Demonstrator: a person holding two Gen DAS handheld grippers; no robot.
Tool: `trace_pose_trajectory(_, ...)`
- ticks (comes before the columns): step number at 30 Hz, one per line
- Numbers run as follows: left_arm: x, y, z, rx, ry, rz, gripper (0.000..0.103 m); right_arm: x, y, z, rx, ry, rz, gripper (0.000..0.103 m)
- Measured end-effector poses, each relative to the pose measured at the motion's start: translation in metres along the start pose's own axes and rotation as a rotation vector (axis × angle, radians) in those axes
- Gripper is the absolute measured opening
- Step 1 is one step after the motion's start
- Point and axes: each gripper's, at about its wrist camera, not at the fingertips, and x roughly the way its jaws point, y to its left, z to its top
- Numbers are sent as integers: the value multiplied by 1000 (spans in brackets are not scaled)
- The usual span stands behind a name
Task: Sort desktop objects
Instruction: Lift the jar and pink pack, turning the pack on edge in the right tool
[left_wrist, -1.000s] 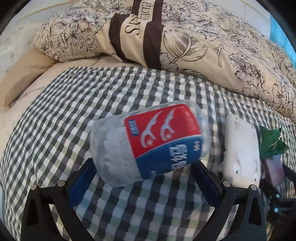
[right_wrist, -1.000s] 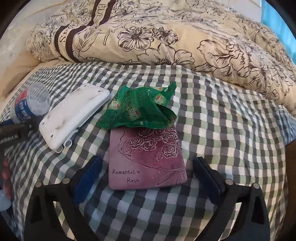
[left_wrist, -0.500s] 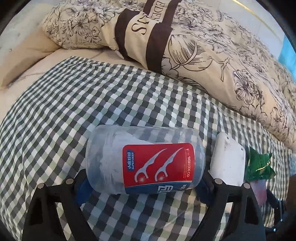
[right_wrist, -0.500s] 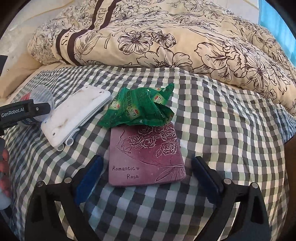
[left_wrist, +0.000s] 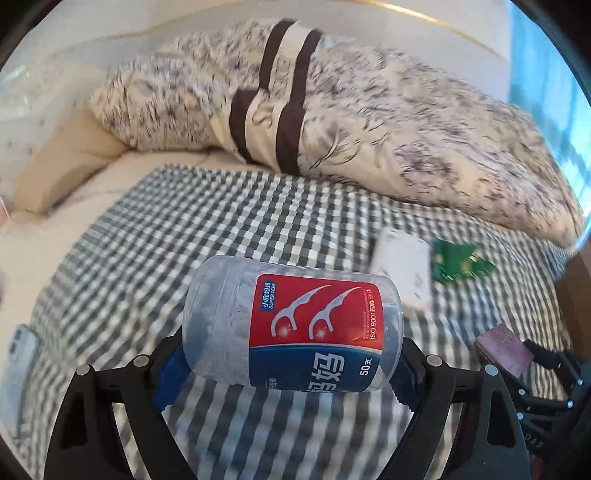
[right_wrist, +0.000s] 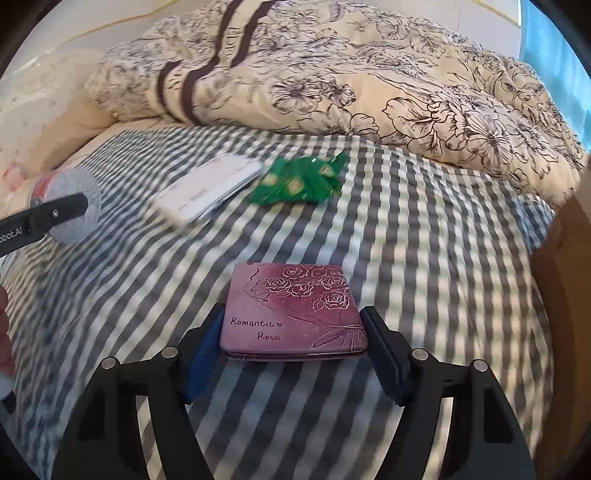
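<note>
Left gripper (left_wrist: 290, 363) clamped floss-pick jar (left_wrist: 291, 325) sideways, off checkered sheet (left_wrist: 177, 236). Right gripper (right_wrist: 293, 352) pinched pink case (right_wrist: 293, 310) edges.

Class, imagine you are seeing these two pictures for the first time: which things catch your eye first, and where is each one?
First comes the clear floss pick jar with its red and blue label, held sideways in the left tongs above the checked bedcover. Next is the purple "Romantic Rose" case, gripped by its sides in the right tongs. Behind it, a green wrapper lies beside a white case.
</note>
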Motion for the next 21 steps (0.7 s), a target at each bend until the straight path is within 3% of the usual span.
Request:
trace_pose_trajectory(6,-59,-2,-27,-10,-26,-119,90,-52,21,-23,-47,8,-12,69)
trace_pose_trajectory(7,-67,-3,-29,-4,-21,-116,90,-60,23,-26,-48,5,-14,55)
trace_pose_trajectory(8,-76,-4,-32,0,-23,-113,90,-70,24,-30,-52,1,-13,28)
trace_pose_trajectory(9,-86,-5,-35,0,-30,-116,90,-77,23,-31,-40,19,32,16)
trace_pose_trajectory(11,-104,-7,-40,-9,-36,-146,90,-85,19,-34,-13,47,-11,14)
trace_pose_trajectory(12,-109,-8,-42,-13,-37,-151,90,-85,18,-37,-10,66,-9,2)
trace_pose_trajectory(19,-137,-10,-55,-22,-40,-170,90,-78,-15,-47,154,115,105,2)
trace_pose_trajectory(20,-138,-10,-57,-24,-41,-176,90,-76,-21,-46,181,117,100,5)
trace_pose_trajectory(21,-139,-10,-58,-24,-43,-177,90,-70,-28,-45,205,129,109,16)
